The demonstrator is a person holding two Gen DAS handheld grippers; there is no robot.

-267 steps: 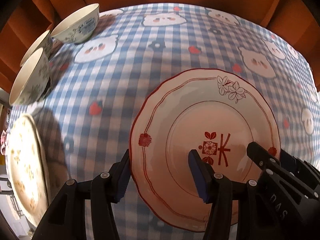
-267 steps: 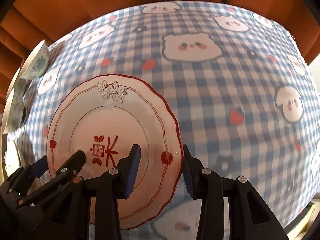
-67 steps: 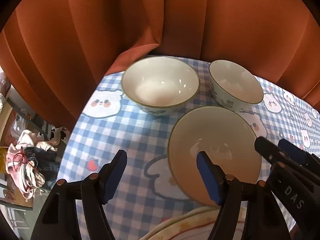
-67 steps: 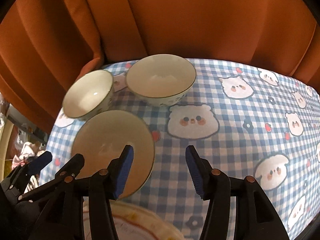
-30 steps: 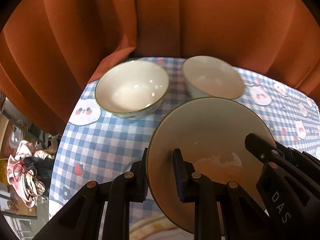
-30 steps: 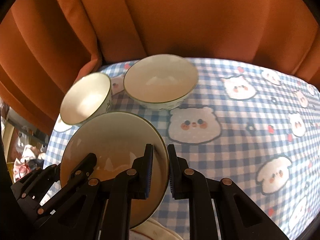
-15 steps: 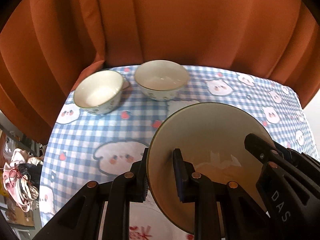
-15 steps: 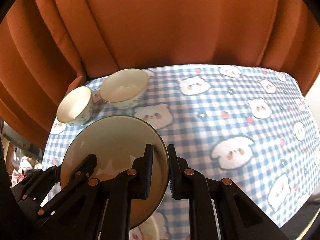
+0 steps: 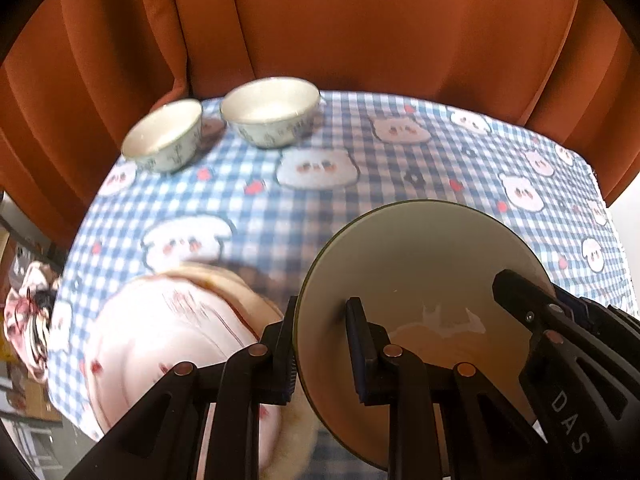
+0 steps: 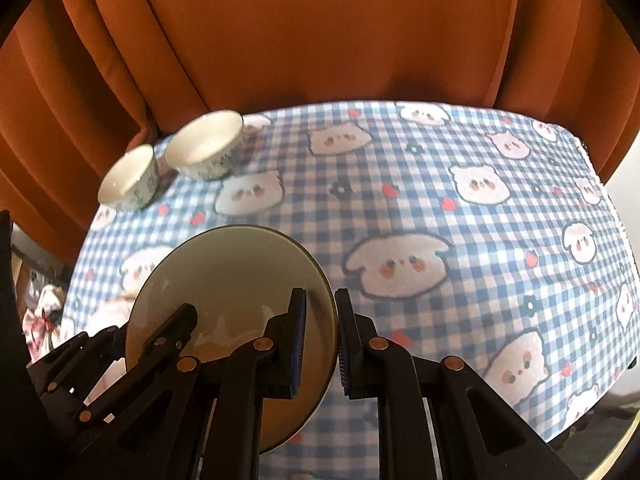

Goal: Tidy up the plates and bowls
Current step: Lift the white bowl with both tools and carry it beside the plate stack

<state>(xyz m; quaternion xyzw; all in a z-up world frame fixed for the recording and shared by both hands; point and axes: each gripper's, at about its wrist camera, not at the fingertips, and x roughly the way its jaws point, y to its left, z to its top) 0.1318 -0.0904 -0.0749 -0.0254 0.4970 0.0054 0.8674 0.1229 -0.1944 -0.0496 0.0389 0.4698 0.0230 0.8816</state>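
Observation:
A large cream bowl [image 9: 420, 264] with a dark green rim hangs tilted above the table, carried by both grippers. My left gripper [image 9: 320, 340] is shut on its left rim. My right gripper [image 10: 320, 328] is shut on its right rim; in that view the bowl [image 10: 228, 276] fills the lower left. Two smaller patterned bowls [image 9: 164, 140] [image 9: 272, 110] stand upright side by side at the far left corner. A stack of plates [image 9: 160, 340], the top one with red markings, lies blurred below and left of the held bowl.
A blue checked tablecloth [image 10: 440, 200] with bear prints covers the table. An orange curtain [image 10: 320, 40] hangs close behind it. The table's right edge [image 10: 600, 184] drops off near a pale wall. Clutter [image 9: 28, 320] lies on the floor to the left.
Both grippers have carried the large bowl rightward along the table. The two small bowls have slid off to the far left, and the plate stack has come into view beneath.

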